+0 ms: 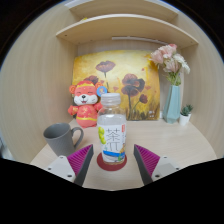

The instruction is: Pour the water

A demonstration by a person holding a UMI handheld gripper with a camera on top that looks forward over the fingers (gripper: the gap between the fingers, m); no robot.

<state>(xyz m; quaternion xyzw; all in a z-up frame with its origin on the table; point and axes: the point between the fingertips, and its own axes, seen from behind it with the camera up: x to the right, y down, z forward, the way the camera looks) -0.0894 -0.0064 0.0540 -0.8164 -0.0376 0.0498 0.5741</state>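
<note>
Gripper view: the gripper (113, 163) hovers low over a pale wooden table (175, 140), its two fingers spread wide, pink pads (80, 158) facing inward. A clear plastic bottle (112, 128) with a white cap and a pale label stands upright between the fingers, on a round red coaster (113, 163), with a gap showing at either side, so neither pad presses on it. A grey mug (62, 137) sits on the table just beside the bottle, near the left finger, its handle turned toward the bottle. Beyond the bottle, a red and orange plush toy (86, 103) sits against the back of the alcove. Behind it leans a painting (135, 82) of dark poppies on a yellow ground. Farther to the side, a vase (174, 99) holds pink flowers (168, 60), and a small potted plant (185, 114) in a white pot stands close by it. A wooden shelf (120, 25) runs above the scene. Whether the bottle holds water cannot be told.
</note>
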